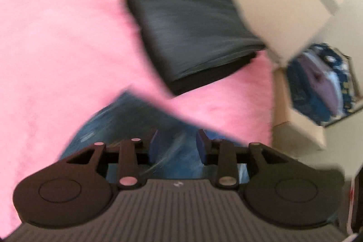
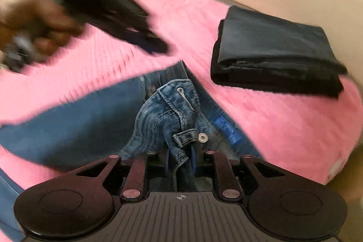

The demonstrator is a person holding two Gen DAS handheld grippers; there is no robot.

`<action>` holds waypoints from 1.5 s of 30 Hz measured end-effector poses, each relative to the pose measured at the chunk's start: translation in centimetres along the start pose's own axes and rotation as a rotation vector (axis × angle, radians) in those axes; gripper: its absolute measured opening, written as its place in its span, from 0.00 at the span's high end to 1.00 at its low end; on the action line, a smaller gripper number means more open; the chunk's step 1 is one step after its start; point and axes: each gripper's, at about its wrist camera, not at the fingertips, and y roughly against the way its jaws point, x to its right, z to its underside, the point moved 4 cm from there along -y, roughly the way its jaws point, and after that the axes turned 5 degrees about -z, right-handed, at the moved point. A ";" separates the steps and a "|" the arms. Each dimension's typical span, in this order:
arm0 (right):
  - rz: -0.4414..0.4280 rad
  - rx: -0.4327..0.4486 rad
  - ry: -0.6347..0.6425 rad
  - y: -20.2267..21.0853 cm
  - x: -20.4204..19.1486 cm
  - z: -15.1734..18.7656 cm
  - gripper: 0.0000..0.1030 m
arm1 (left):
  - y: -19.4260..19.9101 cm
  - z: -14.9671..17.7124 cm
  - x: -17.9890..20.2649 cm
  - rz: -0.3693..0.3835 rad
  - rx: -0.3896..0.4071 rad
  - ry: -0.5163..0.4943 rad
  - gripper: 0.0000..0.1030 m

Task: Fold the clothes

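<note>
Left tongs (image 1: 178,146): my jaws stand apart, nothing between them, blue denim blurred just beneath
Jeans (image 2: 168,110): spread on the pink blanket (image 2: 272,128), waistband bunched up between my right tongs
Right tongs (image 2: 180,159): clamped on the waistband beside its button
Folded dark garment (image 2: 276,49): ahead, to the right of my right tongs, on the blanket

Nothing really readable here. The jeans (image 2: 158,119) have a small blue label (image 2: 228,130) just right of the waistband button (image 2: 202,137), and there's print on it, but it's too blurry to make out any letters.
</note>
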 end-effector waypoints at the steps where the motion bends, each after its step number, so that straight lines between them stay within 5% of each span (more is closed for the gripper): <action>1: 0.042 -0.056 0.011 -1.8 0.2 -0.1 0.33 | 0.7 1.3 -1.5 -0.024 -0.012 0.032 0.71; 2: 0.081 -0.107 0.020 -3.5 0.5 -0.2 0.16 | 1.2 2.6 -2.6 -0.040 -0.024 0.058 0.70; 3: 0.078 -0.115 0.008 -4.4 0.8 -0.1 0.10 | 1.7 4.0 -3.6 -0.054 -0.037 0.081 0.69; 10: -0.098 -0.019 -0.093 -2.3 3.2 -0.7 0.10 | 2.5 13.9 -7.7 -0.137 -0.108 0.209 0.66; 12: -0.167 -0.022 -0.121 -2.1 4.5 -0.9 0.16 | 2.5 15.2 -7.5 -0.146 -0.117 0.196 0.66; 13: -0.210 -0.032 -0.147 -2.3 5.4 -1.1 0.36 | 2.2 15.8 -7.1 -0.142 -0.119 0.176 0.66; 15: -0.285 -0.037 -0.225 -3.0 7.7 -1.6 0.44 | 1.5 16.3 -5.5 -0.128 -0.118 0.111 0.66; 19: -0.257 -0.053 -0.321 -3.4 10.7 -1.6 0.44 | -0.2 15.5 -0.4 -0.033 -0.085 -0.059 0.61; 23: -0.303 -0.152 -0.226 -4.8 9.7 0.4 0.44 | -3.3 13.5 4.7 0.040 -0.058 -0.226 0.51; 27: -0.360 -0.223 -0.135 -5.2 7.9 2.0 0.44 | -6.6 12.1 7.8 0.020 -0.072 -0.378 0.51; 35: -0.407 -0.343 0.094 -5.7 7.0 4.0 0.44 | -8.4 12.3 8.7 0.086 -0.123 -0.452 0.63; 36: -0.397 -0.362 0.133 -6.0 6.7 4.1 0.51 | -8.2 12.6 8.5 0.085 -0.127 -0.454 0.63; 37: -0.386 -0.378 0.159 -6.3 6.5 4.1 0.65 | -8.2 12.9 8.3 0.084 -0.133 -0.454 0.63; 38: -0.383 -0.390 0.187 -6.5 6.1 4.1 0.91 | -8.0 13.1 8.1 0.081 -0.133 -0.452 0.63; 39: -0.350 -0.389 0.224 -6.4 5.7 3.8 1.00 | -7.7 13.2 8.0 0.078 -0.126 -0.451 0.63; 41: -0.307 -0.331 0.246 -5.5 5.3 2.7 1.00 | -7.1 13.3 7.9 0.074 -0.104 -0.452 0.65; 45: -0.160 -0.098 0.089 -2.2 7.4 -0.8 1.00 | -7.4 12.7 7.2 0.065 -0.112 -0.413 0.65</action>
